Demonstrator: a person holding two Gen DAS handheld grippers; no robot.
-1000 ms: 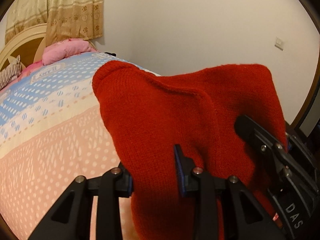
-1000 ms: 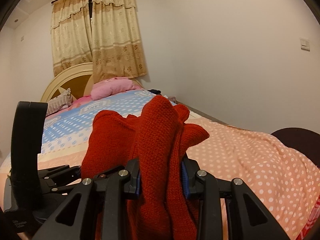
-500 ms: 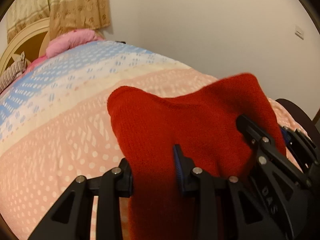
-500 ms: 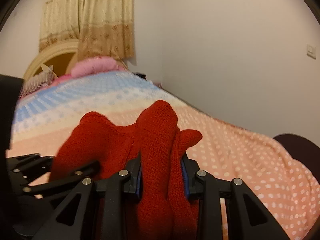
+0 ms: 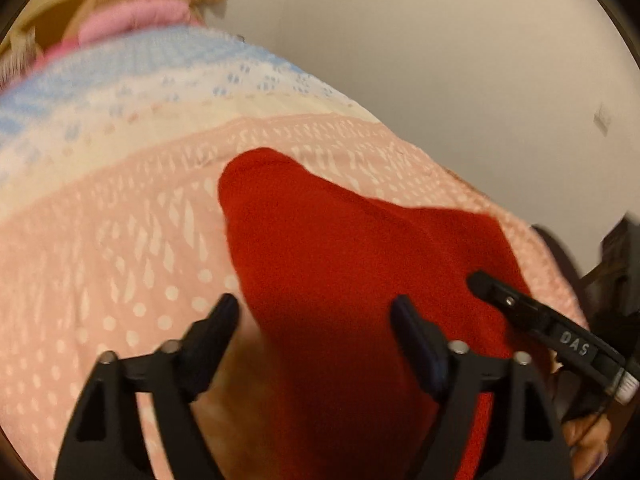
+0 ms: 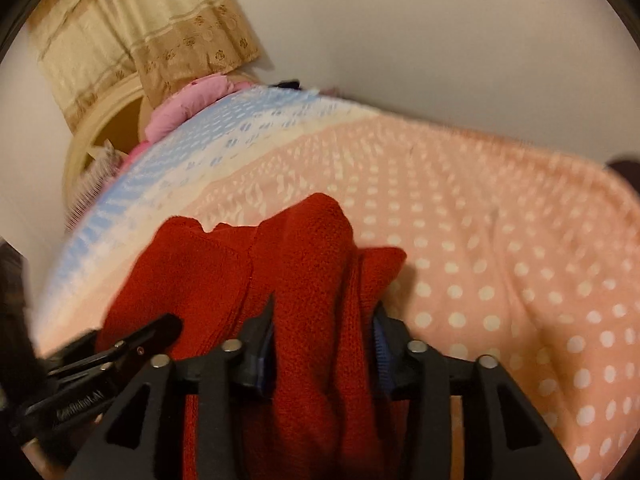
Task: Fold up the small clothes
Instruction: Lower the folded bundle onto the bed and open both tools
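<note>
Red knitted garment [image 5: 360, 264] on pink dotted bedspread [image 5: 120, 248]

Left view: left gripper [image 5: 316, 320] opening, pads clear of the garment between them. Right view alone: curtain [image 6: 160, 32]; right gripper [image 6: 324, 340] opening, bunched knit filling its jaws, contact unclear.

A bed fills most of both views, covered by a bedspread [image 6: 500, 240] that runs from peach-pink with white dots through a cream band to pale blue with a white pattern toward the head. A pink pillow [image 6: 188, 104] lies at the head end, against a cream arched headboard [image 6: 104, 120] with a brown panel inside its arch. Beside the pillow a striped cushion [image 6: 90, 184] is partly visible. Beige curtains [image 6: 148, 28] with a darker floral border hang above the headboard. The wall [image 5: 440, 40] is plain off-white and carries a light switch [image 5: 602, 119]. The lighting is warm and indoor.
</note>
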